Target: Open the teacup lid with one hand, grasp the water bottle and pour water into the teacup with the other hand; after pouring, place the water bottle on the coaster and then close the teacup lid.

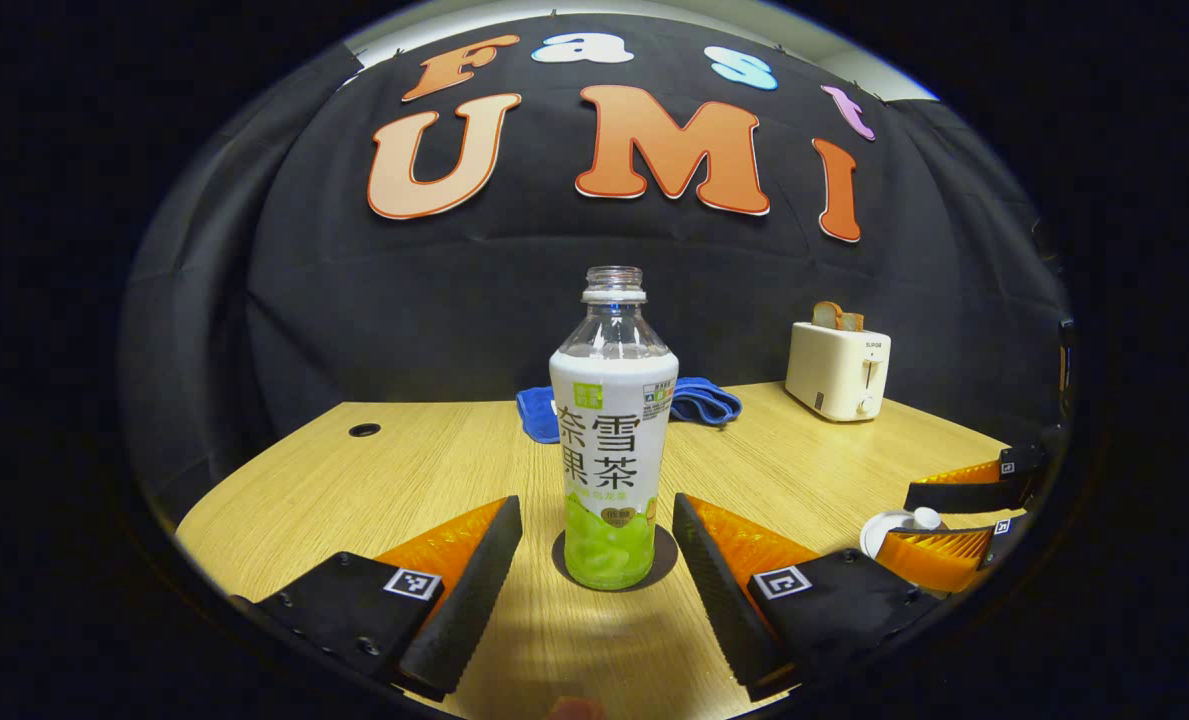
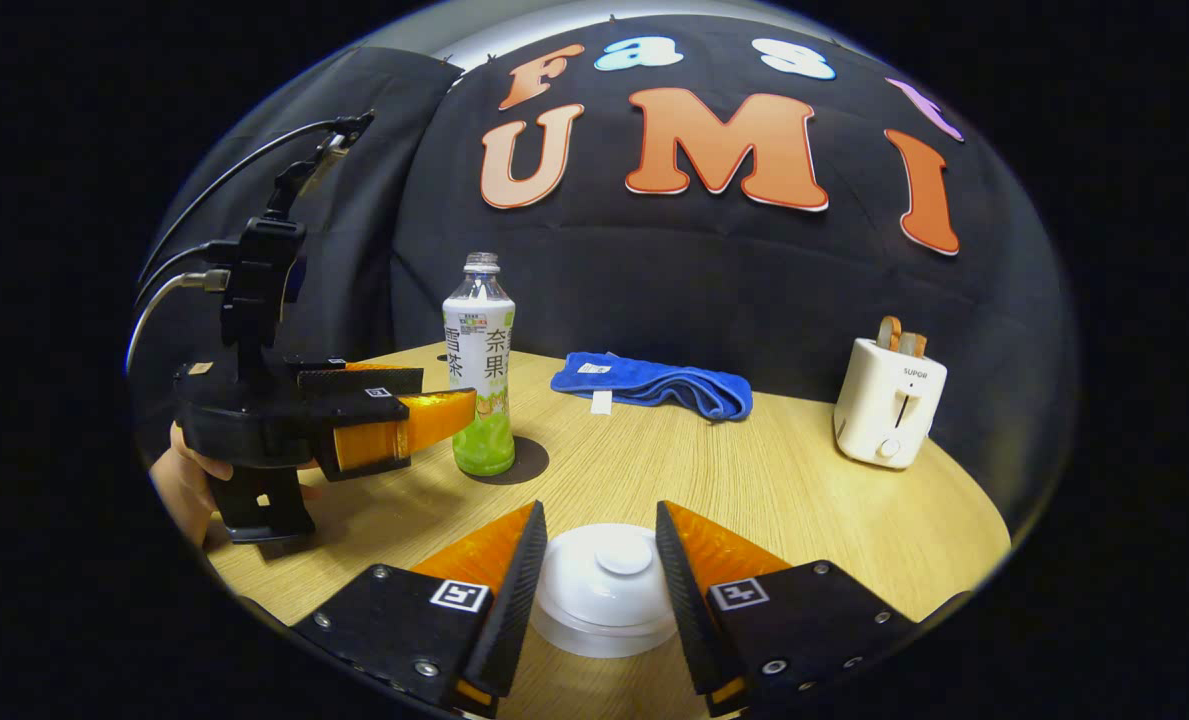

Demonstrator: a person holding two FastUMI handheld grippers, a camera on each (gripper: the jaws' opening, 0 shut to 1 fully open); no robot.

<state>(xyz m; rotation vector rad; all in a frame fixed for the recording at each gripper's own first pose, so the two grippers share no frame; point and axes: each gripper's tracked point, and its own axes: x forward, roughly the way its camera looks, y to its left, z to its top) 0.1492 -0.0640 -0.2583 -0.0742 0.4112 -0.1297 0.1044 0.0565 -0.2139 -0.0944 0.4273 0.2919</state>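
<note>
The left gripper (image 1: 597, 545) stands wide open, its two ribbed, wedge-shaped fingers flanking the tall clear plastic water bottle (image 1: 612, 440) without touching it. In the right gripper view that same left gripper (image 2: 459, 408) sits at nine o'clock, held by a hand (image 2: 186, 490), its tips just beside the bottle (image 2: 480, 375). The right gripper (image 2: 594, 565) is also open, moderately wide, its fingers on either side of the round white teacup lid (image 2: 604, 585); whether the pads touch the lid I cannot tell.

The pale wood-grain table (image 1: 434, 460) spreads across the lower half of both views, smooth, with a small dark round hole (image 1: 364, 430) at nine o'clock in the left gripper view. At three o'clock stands a boxy cream plastic toaster (image 1: 839, 370) with rounded corners and bread slices poking from its slots. At the table's far edge lies a soft, crumpled blue cloth (image 1: 704, 400), partly behind the bottle.

The bottle is uncapped, upright, wrapped in a white label, green at its base. It stands on a flat dark round coaster (image 1: 664, 560) at the centre of the left gripper view. The lid is smooth and domed, with a small round knob (image 2: 622, 560) on top, and it covers the teacup at six o'clock in the right gripper view. In the left gripper view the lid (image 1: 889, 528) shows at four o'clock, between the right gripper's fingers (image 1: 959, 495).
</note>
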